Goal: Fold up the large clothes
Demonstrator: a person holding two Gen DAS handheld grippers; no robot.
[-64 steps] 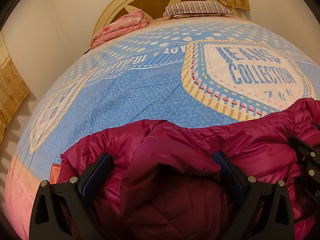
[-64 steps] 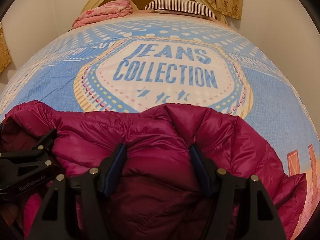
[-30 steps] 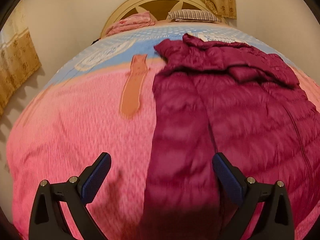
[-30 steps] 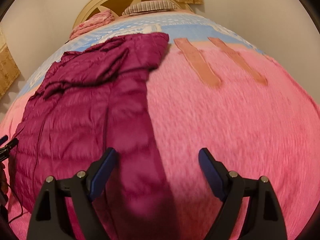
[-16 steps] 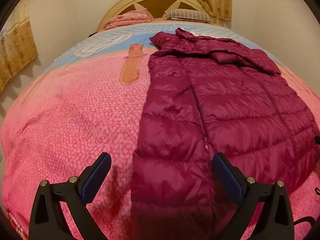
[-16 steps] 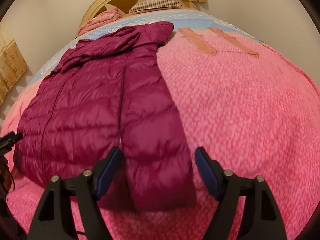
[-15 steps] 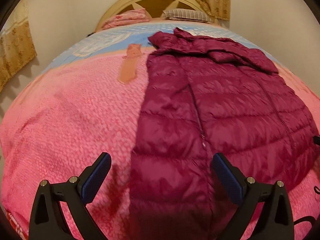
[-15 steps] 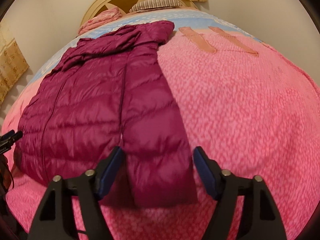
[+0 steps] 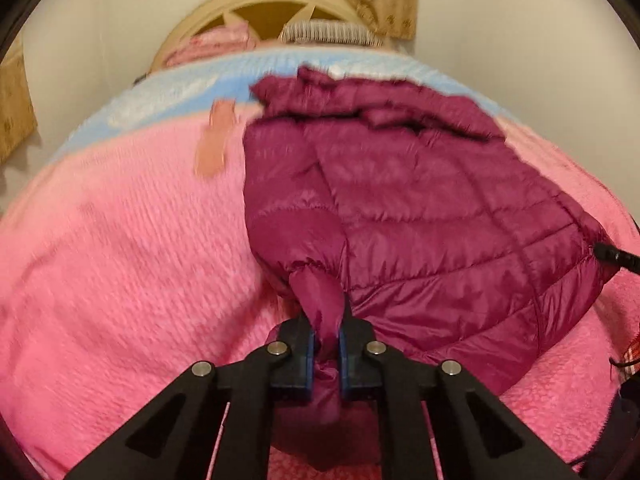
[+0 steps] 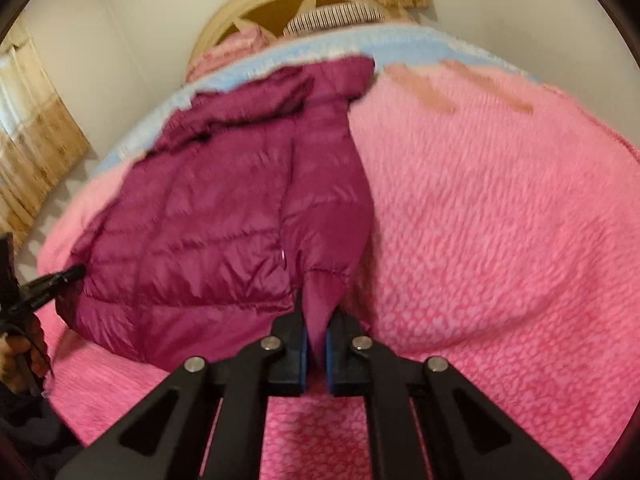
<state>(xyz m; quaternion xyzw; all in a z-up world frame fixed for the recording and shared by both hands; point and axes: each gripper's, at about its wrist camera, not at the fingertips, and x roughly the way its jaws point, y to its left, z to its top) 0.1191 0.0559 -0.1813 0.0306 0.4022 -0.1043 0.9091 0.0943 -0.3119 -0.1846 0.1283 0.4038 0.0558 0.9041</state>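
Note:
A magenta quilted down jacket lies spread on the pink bedspread, its hood towards the headboard. My left gripper is shut on the cuff of the jacket's left sleeve, which bunches between the blue pads. In the right wrist view the same jacket lies to the left, and my right gripper is shut on the cuff of the right sleeve. The tip of the other gripper shows at the jacket's far left hem, with a hand below it.
The bedspread turns blue near a cream headboard. A striped pillow and a folded pink blanket lie there. White walls flank the bed, with patterned curtains at the left. Bare pink bedspread stretches right of the jacket.
Both grippers stood open over the sleeve ends before; now each has shut on its sleeve cuff. Both views have drawn back slightly towards the foot of the bed.

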